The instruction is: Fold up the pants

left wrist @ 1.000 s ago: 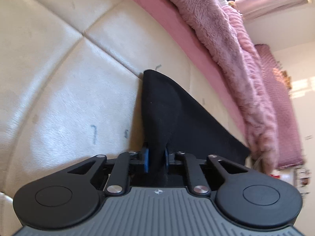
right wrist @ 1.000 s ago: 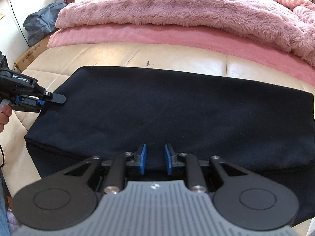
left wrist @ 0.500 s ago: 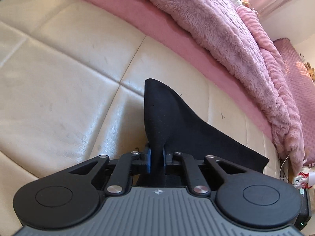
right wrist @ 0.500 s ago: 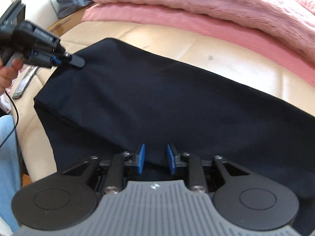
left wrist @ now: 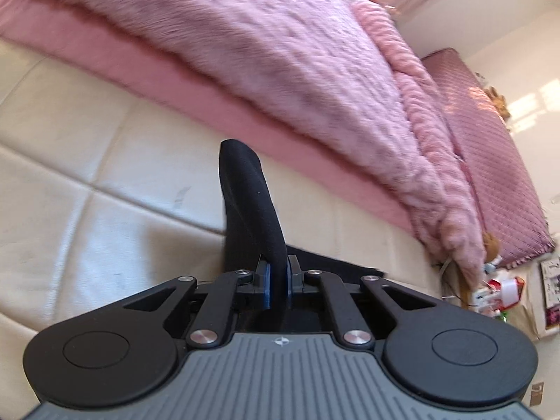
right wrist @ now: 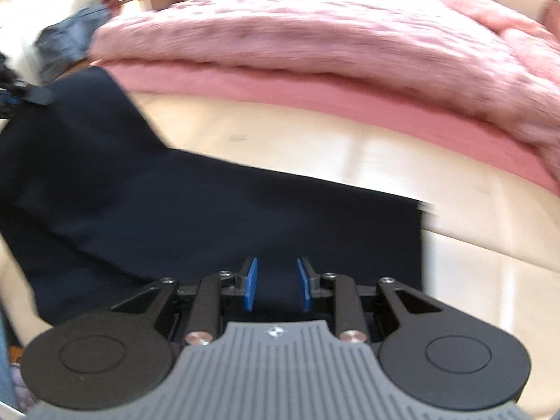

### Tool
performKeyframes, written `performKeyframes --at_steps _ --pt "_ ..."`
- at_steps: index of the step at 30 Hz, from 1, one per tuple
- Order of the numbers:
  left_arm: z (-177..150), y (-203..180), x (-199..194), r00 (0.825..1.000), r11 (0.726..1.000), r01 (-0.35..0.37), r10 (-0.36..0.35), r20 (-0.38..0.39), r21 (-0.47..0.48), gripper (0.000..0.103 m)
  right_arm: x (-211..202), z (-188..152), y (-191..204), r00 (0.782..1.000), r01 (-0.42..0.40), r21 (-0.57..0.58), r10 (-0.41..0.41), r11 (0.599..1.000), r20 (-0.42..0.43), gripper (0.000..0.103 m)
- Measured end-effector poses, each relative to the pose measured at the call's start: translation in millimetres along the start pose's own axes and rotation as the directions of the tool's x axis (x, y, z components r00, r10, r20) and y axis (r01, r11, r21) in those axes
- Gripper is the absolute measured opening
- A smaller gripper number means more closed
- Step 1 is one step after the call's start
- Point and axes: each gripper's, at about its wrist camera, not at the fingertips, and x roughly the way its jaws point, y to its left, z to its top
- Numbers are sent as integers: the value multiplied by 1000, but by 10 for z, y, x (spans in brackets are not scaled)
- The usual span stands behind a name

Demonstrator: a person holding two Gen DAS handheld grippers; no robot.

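Left wrist: pants (left wrist: 252, 210) pinched in left gripper (left wrist: 276, 280)

Each claw (left wrist: 276, 285) has black linkage arms, silver screws, blue pads (right wrist: 251, 284) and ribbed grey housing.

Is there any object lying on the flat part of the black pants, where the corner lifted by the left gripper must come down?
Nothing visible does. The left gripper grips the pants, whose flat part looks bare, though blurred.

Both wrist views: low, close over cream leather cushion (left wrist: 87, 182), facing fluffy pink blanket (right wrist: 315, 35); shared: black pants (right wrist: 210, 217).
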Motion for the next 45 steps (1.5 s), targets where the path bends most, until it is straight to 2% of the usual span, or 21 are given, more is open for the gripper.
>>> performKeyframes --at_steps 3,7,11,15,20,24,27,31,32,34,36,39,42,45 --pt "-3 -330 62 1000 999 23 -23 -6 33 8 -96 -110 -310 998 66 53 -66 996 6 21" --pt "-46 -774 275 999 998 37 -34 -38 57 8 -194 -258 -640 993 112 111 -115 987 15 21" --pt "-162 -1207 588 997 994 41 -34 -76 100 8 -225 -410 -883 993 116 171 -118 978 3 22" --pt "-308 -1518 1089 987 994 39 -22 -162 101 8 -226 -572 -992 998 65 240 -68 969 4 22" --pt "-480 -1680 1632 975 996 4 16 -222 91 8 -170 -769 -1011 1000 8 287 -9 958 2 21" --pt "-600 -1749 2014 958 994 -15 46 -283 112 8 -87 -822 -1025 1000 -31 313 31 949 6 21" --pt "-678 -1756 2248 950 992 -33 69 -306 120 8 -41 -812 -1051 999 -41 307 42 951 2 21" --pt "-752 -1671 2461 938 994 -24 59 -341 106 10 -55 -810 -1038 999 -40 296 41 954 0 21" --pt "-755 -1645 2472 937 995 -16 48 -346 95 10 -55 -807 -1033 999 -38 296 40 954 -1 21" --pt "-750 -1591 2473 931 998 22 4 -364 66 20 -47 -792 -1023 999 -34 295 37 955 -3 21" --pt "-735 -1563 2411 930 997 52 -30 -367 51 20 -51 -775 -1009 1000 -27 291 29 956 -4 21" --pt "-705 -1547 2227 938 993 80 -46 -343 85 20 -117 -743 -995 1000 -11 287 11 958 3 21" --pt "-680 -1470 1967 955 986 95 -52 -292 136 23 -268 -711 -1006 999 25 292 -32 956 19 22" --pt "-663 -1312 1700 981 977 38 4 -193 211 23 -415 -688 -1069 998 -8 348 -15 937 62 22"
